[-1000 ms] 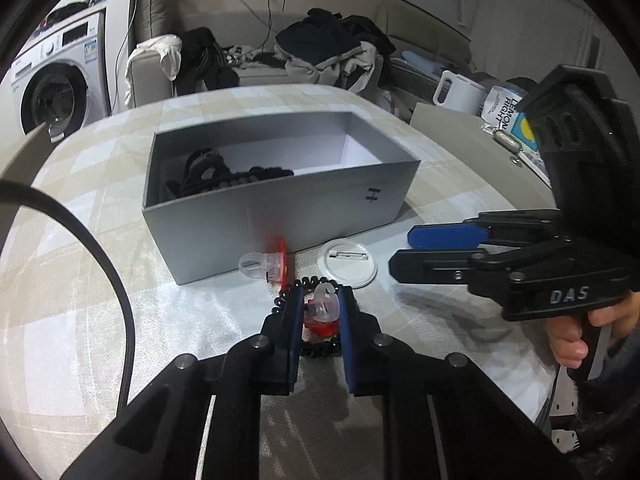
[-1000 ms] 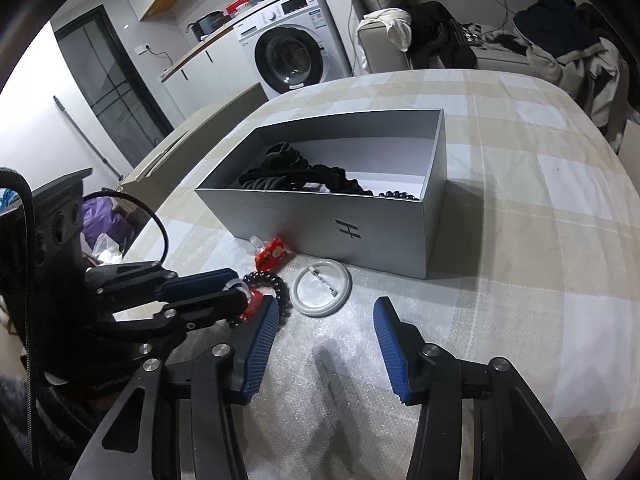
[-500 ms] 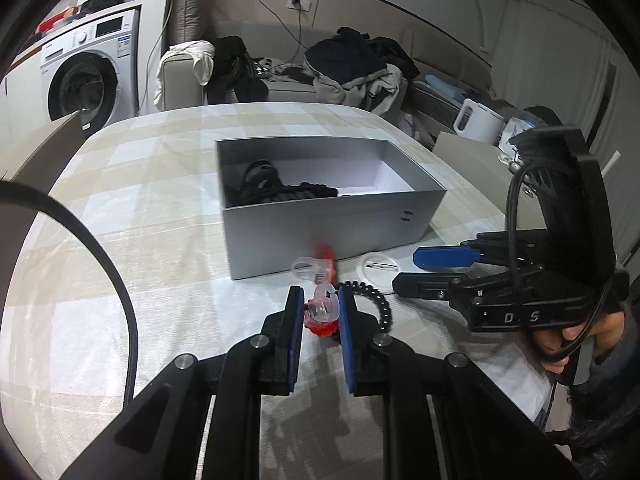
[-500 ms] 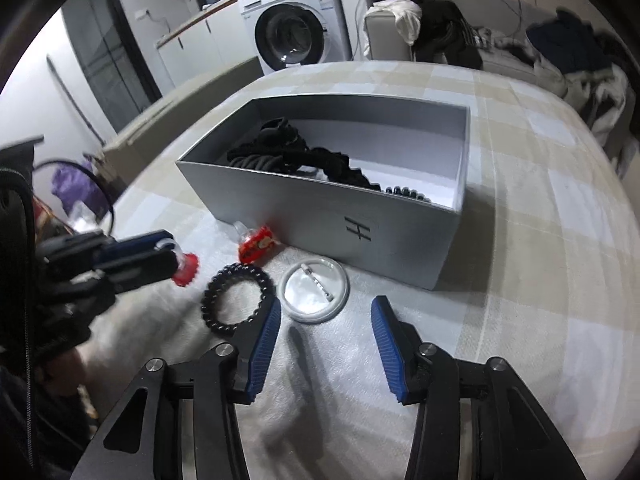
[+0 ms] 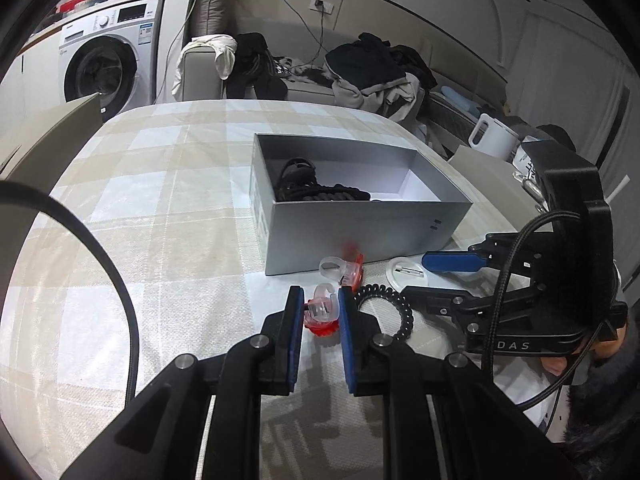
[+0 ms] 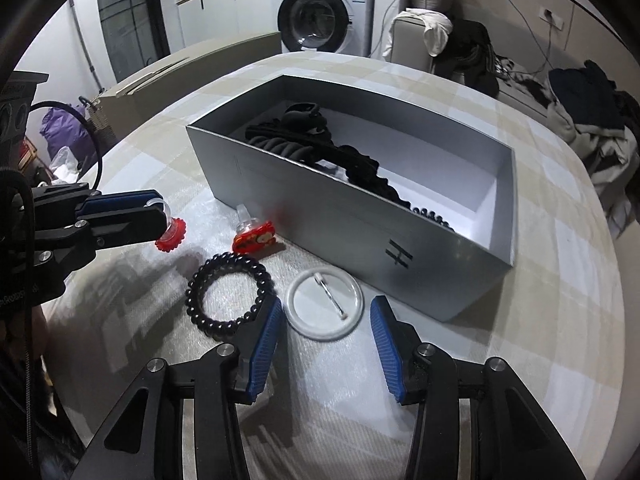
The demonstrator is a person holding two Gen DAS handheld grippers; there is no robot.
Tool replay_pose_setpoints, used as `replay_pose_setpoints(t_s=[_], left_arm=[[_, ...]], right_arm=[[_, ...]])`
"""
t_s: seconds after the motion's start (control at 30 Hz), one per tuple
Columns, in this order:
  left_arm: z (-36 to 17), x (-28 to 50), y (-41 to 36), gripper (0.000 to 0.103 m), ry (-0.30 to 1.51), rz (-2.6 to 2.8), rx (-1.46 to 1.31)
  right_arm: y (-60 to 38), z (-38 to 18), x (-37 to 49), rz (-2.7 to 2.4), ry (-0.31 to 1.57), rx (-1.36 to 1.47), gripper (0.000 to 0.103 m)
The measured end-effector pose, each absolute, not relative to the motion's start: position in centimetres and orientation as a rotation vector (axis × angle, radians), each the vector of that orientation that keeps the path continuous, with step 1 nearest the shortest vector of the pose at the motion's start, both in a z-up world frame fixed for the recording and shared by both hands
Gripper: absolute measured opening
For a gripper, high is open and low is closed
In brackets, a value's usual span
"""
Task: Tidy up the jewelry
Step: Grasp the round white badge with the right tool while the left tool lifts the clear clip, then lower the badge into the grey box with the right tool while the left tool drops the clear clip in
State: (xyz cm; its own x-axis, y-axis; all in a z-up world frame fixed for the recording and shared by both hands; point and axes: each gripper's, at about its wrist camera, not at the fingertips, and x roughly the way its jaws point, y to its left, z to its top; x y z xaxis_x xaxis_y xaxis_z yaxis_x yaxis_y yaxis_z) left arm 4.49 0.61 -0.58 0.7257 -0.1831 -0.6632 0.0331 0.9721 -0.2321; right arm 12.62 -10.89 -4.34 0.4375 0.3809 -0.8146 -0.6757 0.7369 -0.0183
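Observation:
My left gripper (image 5: 319, 307) is shut on a small red-and-clear plastic ring (image 5: 320, 314) and holds it above the table; the ring also shows in the right wrist view (image 6: 171, 234). An open silver box (image 5: 360, 220) (image 6: 360, 236) holds black hair ties and beads (image 6: 316, 148). On the table in front of it lie a second red-and-clear ring (image 6: 254, 238), a black bead bracelet (image 6: 230, 294) and a white round pin badge (image 6: 326, 304). My right gripper (image 6: 326, 336) is open, its fingers on either side of the badge's near edge.
The table has a beige checked cloth (image 5: 160, 200). A washing machine (image 6: 320, 12) and a sofa with piled clothes (image 5: 368, 68) stand behind it. A white kettle (image 5: 494, 138) sits on a box at the right.
My left gripper has lifted the red ring off the bracelet and drawn back from the box. My right gripper has moved forward and down over the white badge.

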Motion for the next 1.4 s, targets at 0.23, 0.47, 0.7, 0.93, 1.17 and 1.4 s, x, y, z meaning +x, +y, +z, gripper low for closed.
replay_pose_setpoints(t_s=[0.23, 0.47, 0.7, 0.93, 1.17, 1.4], left_arm=[[-0.5, 4.2, 0.9, 0.012, 0.749, -0.108, -0.218], [-0.1, 4.5, 0.6, 0.012, 0.742, -0.115, -0.209], [0.8, 4.4, 0.1, 0.012, 0.714, -0.131, -0.191], [2.2, 4.3, -0.4, 0.012, 0.666, -0.142, -0.171], [3.3, 5.4, -0.4, 0.012, 0.623, -0.132, -0.177], [4.3, 6.7, -0.1, 0.012, 0.580, -0.110, -0.185]], right_arm=[[-10.4, -4.4, 12.4, 0.695, 0.881, -0.378, 0.041], [-11.6, -4.0, 11.8, 0.719, 0.886, -0.295, 0.041], [-13.8, -1.5, 10.5, 0.768, 0.836, -0.146, 0.041], [-15.3, 1.4, 10.2, 0.768, 0.752, -0.032, 0.041], [-16.6, 3.1, 11.7, 0.717, 0.689, 0.059, 0.041], [-16.9, 4.0, 12.9, 0.698, 0.674, 0.086, 0.041]])
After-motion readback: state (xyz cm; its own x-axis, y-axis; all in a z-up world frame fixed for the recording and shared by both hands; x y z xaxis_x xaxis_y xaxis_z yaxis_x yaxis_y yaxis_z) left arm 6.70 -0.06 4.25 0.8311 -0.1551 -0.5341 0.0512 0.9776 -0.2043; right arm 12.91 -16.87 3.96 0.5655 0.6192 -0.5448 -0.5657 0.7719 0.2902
